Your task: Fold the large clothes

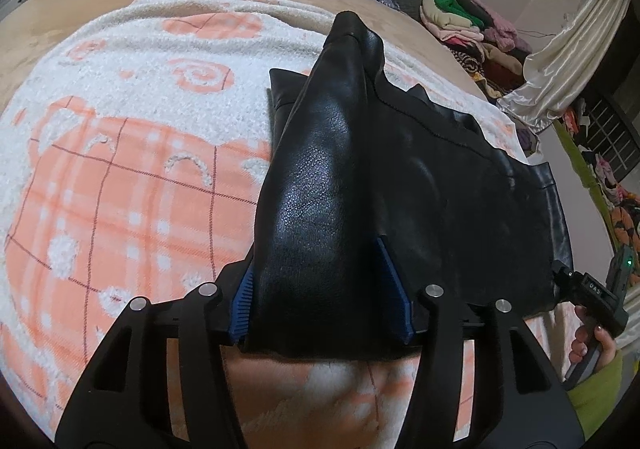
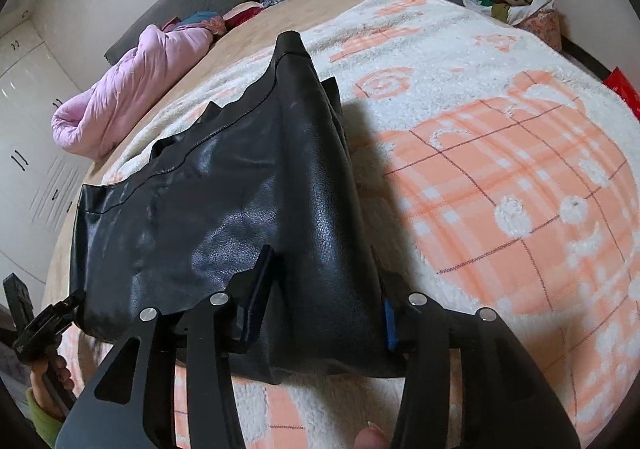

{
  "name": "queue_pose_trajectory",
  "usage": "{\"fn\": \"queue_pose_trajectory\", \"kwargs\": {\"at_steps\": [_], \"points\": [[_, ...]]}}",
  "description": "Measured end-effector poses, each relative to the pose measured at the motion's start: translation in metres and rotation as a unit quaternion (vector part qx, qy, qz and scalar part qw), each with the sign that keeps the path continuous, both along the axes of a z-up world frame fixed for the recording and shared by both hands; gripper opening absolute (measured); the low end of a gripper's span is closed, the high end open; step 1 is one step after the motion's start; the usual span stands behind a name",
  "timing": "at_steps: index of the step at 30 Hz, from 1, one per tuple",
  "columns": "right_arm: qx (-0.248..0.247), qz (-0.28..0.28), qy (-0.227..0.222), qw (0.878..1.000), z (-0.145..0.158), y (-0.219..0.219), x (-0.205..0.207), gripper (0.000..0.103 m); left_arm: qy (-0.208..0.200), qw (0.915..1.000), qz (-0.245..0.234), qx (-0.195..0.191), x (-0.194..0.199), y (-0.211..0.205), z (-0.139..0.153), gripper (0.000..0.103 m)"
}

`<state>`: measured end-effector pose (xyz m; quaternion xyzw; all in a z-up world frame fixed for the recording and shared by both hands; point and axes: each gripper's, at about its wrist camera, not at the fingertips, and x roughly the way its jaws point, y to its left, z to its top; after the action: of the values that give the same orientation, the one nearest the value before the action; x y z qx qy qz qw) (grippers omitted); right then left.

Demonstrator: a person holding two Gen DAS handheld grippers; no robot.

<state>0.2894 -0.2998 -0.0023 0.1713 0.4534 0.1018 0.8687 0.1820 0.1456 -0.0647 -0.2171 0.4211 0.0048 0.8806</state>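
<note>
**Both jaws clamped on the near hem of the black leather garment**

Jaws on my left gripper (image 1: 324,289) stand part-way closed, with a thick fold of the black leather garment (image 1: 400,177) bunched between the blue ribbed pads (image 1: 243,299); the leather fills the gap from pad to pad, so I read it as a grip. My right gripper (image 2: 320,301) shows the same: its jaws are half closed around another raised fold of that garment, the leather pressed against the dark pad on one side and the blue pad edge on the other.

From each grip the leather rises in a ridge running away from the camera to a narrow peak. Between the two grippers the near hem hangs stretched and slightly lifted off the bed, while the far part of the garment lies flat on the white and orange plaid blanket (image 1: 120,177).

In the left wrist view I see the right gripper at the garment's far corner, held by a hand (image 1: 592,345) in a green sleeve.

Beyond the blanket, a pink quilt (image 2: 128,89) lies bundled near the bed's head, and a heap of mixed clothes (image 1: 476,33) sits by a pale satin cloth (image 1: 560,61).
</note>
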Motion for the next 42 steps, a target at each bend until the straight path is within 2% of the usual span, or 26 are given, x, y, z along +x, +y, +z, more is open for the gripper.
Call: {"fn": "queue_pose_trajectory", "kwargs": {"at_steps": [5,7,8,11,12,13,14,15,17,20,23,27,31,38,42], "points": [[-0.018,-0.001,-0.011,1.0,0.004,0.003,-0.007,0.051,0.001,0.9999,0.0,0.011,-0.005,0.0,0.001,0.051],[-0.022,-0.006,-0.02,1.0,0.008,0.002,-0.012,0.06,0.001,0.9999,0.0,0.012,-0.007,0.0,0.003,0.054],[-0.022,-0.01,-0.026,0.999,0.01,0.001,-0.014,0.068,0.001,0.9999,0.0,0.015,-0.008,0.0,0.004,0.056],[-0.029,-0.014,-0.041,0.999,0.017,0.004,-0.024,0.074,-0.003,0.9998,0.0,0.018,-0.012,0.0,0.008,0.065],[-0.036,-0.014,-0.046,0.998,0.019,0.006,-0.027,0.078,-0.005,0.9998,0.001,0.019,-0.013,0.0,0.009,0.066],[-0.044,-0.012,-0.051,0.998,0.022,0.009,-0.029,0.079,-0.006,0.9998,0.002,0.02,-0.014,0.001,0.01,0.068],[-0.052,-0.012,-0.056,0.997,0.023,0.011,-0.031,0.079,-0.006,0.9998,0.004,0.021,-0.016,0.001,0.011,0.077],[-0.068,-0.011,-0.063,0.996,0.026,0.015,-0.033,0.08,-0.008,0.9997,0.007,0.023,-0.017,0.002,0.012,0.082],[-0.086,-0.008,-0.069,0.994,0.028,0.02,-0.035,0.083,-0.011,0.9996,0.011,0.024,-0.02,0.004,0.014,0.082],[-0.115,-0.006,-0.083,0.99,0.032,0.031,-0.037,0.086,-0.012,0.9994,0.019,0.025,-0.025,0.007,0.015,0.093],[-0.144,0.004,-0.114,0.983,0.041,0.043,-0.042,0.088,-0.014,0.9992,0.024,0.028,-0.03,0.011,0.015,0.093],[-0.162,0.035,-0.144,0.976,0.048,0.067,-0.049,0.088,-0.015,0.9985,0.033,0.042,-0.035,0.016,0.016,0.093],[-0.156,0.085,-0.146,0.973,0.047,0.1,-0.052,0.087,-0.015,0.9973,0.045,0.056,-0.04,0.025,0.016,0.093],[-0.166,0.158,-0.147,0.962,0.043,0.167,-0.059,0.07,-0.015,0.996,0.057,0.067,-0.043,0.038,0.016,0.093],[-0.167,0.175,-0.14,0.96,0.038,0.19,-0.059,0.063,-0.016,0.9958,0.06,0.066,-0.043,0.044,0.016,0.093]]}}
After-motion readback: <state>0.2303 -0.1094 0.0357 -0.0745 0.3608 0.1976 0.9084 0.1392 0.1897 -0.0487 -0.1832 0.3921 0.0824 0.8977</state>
